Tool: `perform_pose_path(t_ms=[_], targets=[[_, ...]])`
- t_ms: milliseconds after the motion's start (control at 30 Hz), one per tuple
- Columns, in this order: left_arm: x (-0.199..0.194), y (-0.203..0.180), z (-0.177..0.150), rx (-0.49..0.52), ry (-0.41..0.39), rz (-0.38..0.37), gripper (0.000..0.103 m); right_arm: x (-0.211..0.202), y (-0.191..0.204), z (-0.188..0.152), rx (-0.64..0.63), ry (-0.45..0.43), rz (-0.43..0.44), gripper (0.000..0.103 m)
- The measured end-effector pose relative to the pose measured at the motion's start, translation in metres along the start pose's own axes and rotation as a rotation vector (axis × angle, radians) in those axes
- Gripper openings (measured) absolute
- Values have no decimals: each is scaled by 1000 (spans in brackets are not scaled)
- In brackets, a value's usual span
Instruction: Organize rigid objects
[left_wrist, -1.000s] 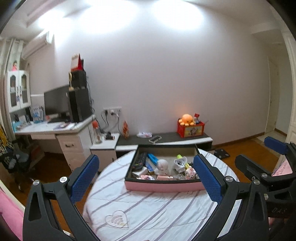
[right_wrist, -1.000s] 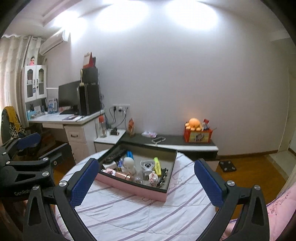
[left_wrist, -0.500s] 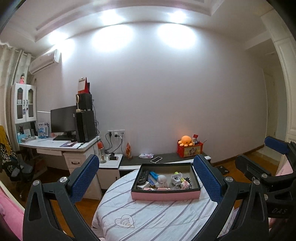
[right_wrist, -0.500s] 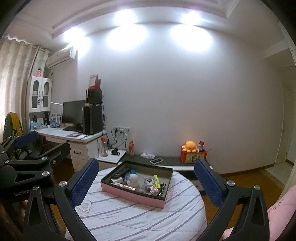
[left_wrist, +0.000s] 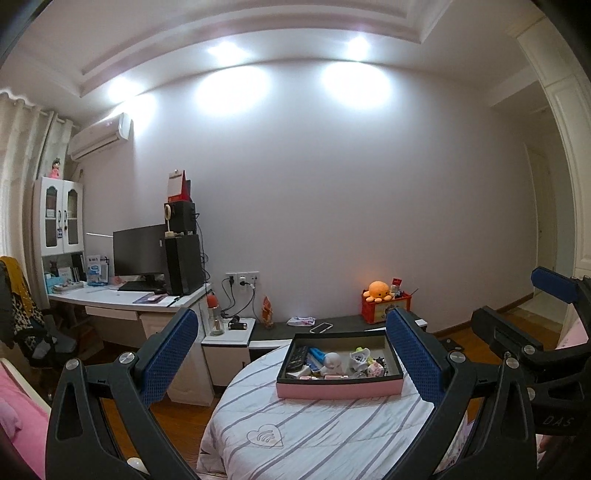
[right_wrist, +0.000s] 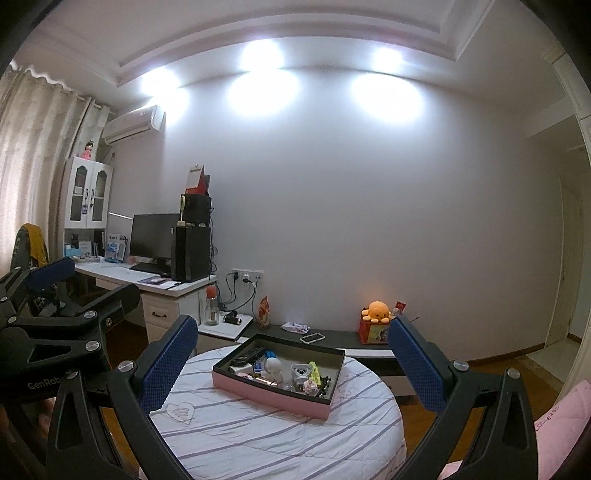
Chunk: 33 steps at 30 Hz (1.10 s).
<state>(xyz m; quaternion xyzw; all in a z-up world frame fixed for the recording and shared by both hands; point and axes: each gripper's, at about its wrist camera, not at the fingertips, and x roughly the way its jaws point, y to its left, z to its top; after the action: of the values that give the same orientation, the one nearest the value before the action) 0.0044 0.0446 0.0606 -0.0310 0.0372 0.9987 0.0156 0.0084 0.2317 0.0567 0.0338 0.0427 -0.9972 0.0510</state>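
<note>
A pink-sided box (left_wrist: 339, 390) (right_wrist: 271, 396) with a dark inside sits on a round table with a striped white cloth (left_wrist: 314, 435) (right_wrist: 258, 435). It holds several small items: a black remote (left_wrist: 298, 357), a white round figure (left_wrist: 331, 360) (right_wrist: 272, 366), a yellow-green piece (right_wrist: 314, 370). My left gripper (left_wrist: 291, 362) is open and empty, held well back from the box. My right gripper (right_wrist: 291, 363) is also open and empty, equally far back. Each gripper shows at the edge of the other's view.
Behind the table a low dark shelf (left_wrist: 343, 325) carries a phone (left_wrist: 320, 327) and a red box with an orange plush (left_wrist: 377, 290). A white desk (left_wrist: 122, 299) with monitor and speakers stands at left, beside a chair (left_wrist: 22, 325). Pink bedding (right_wrist: 554, 432) lies at lower right.
Both grippers have pulled back and tilted up from the table, so the box looks smaller and lower and more wall and ceiling show. Both stayed open and empty.
</note>
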Motion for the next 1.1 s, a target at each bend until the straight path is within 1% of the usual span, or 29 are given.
perform_pose_path(t_ms=[233, 767, 833, 1100], targets=[[-10, 4, -2, -6, -7, 6, 103, -6, 6, -1, -3, -2, 9, 103], [-12, 5, -4, -31, -27, 4, 103, -8, 9, -3, 7, -21, 15, 103], [-12, 6, -5, -35, -22, 1, 103, -9, 8, -4, 12, -31, 16, 103], [-11, 7, -8, -46, -8, -2, 103, -8, 8, -6, 19, -21, 25, 103]])
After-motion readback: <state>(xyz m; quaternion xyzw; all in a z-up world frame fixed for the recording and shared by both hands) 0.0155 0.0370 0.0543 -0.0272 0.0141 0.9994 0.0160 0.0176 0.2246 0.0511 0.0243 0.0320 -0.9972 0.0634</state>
